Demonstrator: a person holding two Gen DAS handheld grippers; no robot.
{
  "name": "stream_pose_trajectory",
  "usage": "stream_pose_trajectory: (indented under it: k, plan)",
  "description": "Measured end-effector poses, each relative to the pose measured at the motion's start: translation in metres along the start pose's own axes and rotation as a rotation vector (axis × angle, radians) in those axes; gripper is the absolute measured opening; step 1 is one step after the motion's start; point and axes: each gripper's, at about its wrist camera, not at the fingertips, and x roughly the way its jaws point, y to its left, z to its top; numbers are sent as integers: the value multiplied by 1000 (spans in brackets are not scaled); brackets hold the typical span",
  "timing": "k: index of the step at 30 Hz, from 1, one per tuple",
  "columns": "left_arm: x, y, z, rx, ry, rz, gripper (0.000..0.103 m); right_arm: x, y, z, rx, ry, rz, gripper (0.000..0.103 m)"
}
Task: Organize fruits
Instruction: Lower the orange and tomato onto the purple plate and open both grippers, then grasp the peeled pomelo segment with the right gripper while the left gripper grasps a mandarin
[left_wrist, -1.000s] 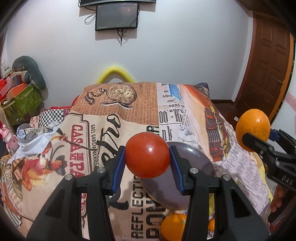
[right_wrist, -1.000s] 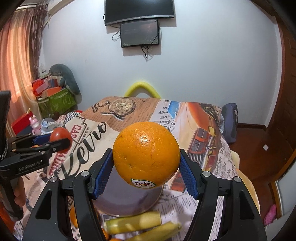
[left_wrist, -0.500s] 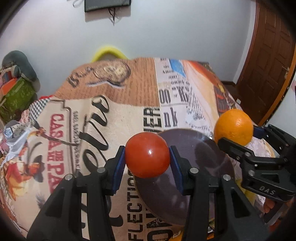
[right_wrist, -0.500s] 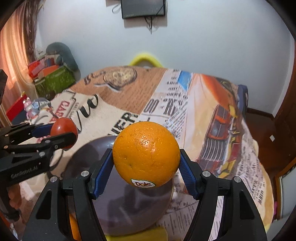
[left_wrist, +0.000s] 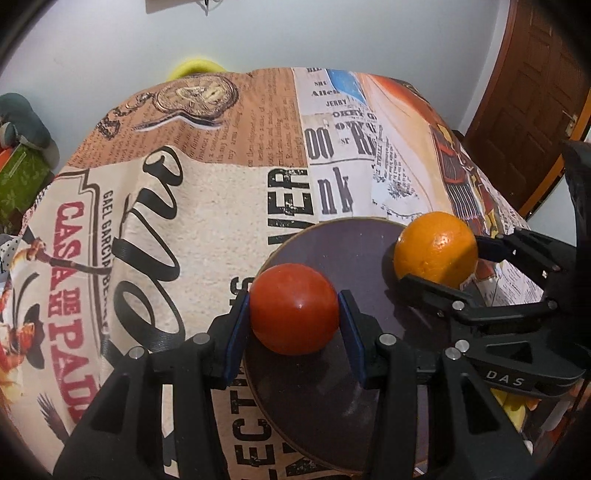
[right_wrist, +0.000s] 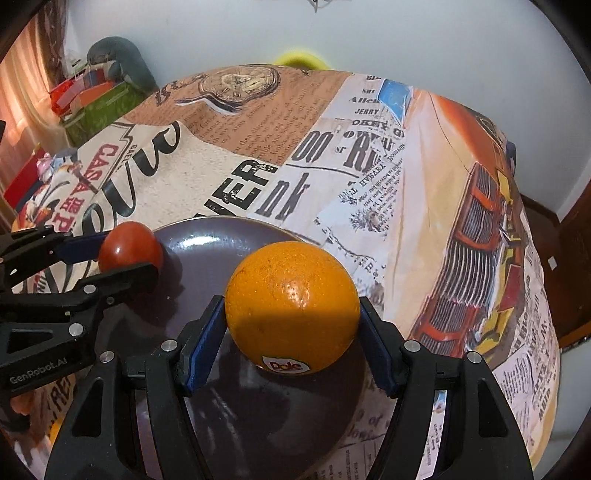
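Note:
My left gripper (left_wrist: 294, 317) is shut on a red tomato (left_wrist: 294, 308) and holds it over the left rim of a dark purple plate (left_wrist: 332, 406). My right gripper (right_wrist: 291, 334) is shut on an orange (right_wrist: 291, 302) with a Dole sticker, low over the plate's (right_wrist: 221, 240) right side. In the left wrist view the orange (left_wrist: 436, 253) and right gripper (left_wrist: 443, 266) sit at the plate's far right. In the right wrist view the tomato (right_wrist: 129, 249) and left gripper (right_wrist: 122, 254) are at the plate's left edge. Whether either fruit touches the plate I cannot tell.
The plate lies on a table under a printed newspaper-style cloth (left_wrist: 207, 206). Something yellow (left_wrist: 513, 410) shows near the plate's right at the front. A wooden door (left_wrist: 528, 92) stands at the right. Boxes and clutter (right_wrist: 92, 96) lie left of the table.
Both grippers have come down and tilted toward the plate, each still holding its fruit. The tomato and the orange now hang low over the plate instead of high above the table.

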Motion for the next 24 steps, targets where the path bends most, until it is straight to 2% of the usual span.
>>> stream_pose_trajectory:
  k: [4, 7, 11, 24]
  plan:
    - [0, -2, 0, 11, -1, 9, 47, 0, 4, 0, -32, 10, -17, 67]
    - [-1, -1, -1, 5, 2, -7, 56, -3, 5, -2, -36, 12, -20, 66]
    - [-12, -1, -3, -8, -11, -10, 60, -12, 1, -8, -6, 0, 8, 69]
    - [-98, -11, -28, 8, -102, 11, 61, -97, 8, -39, 17, -125, -3, 69]
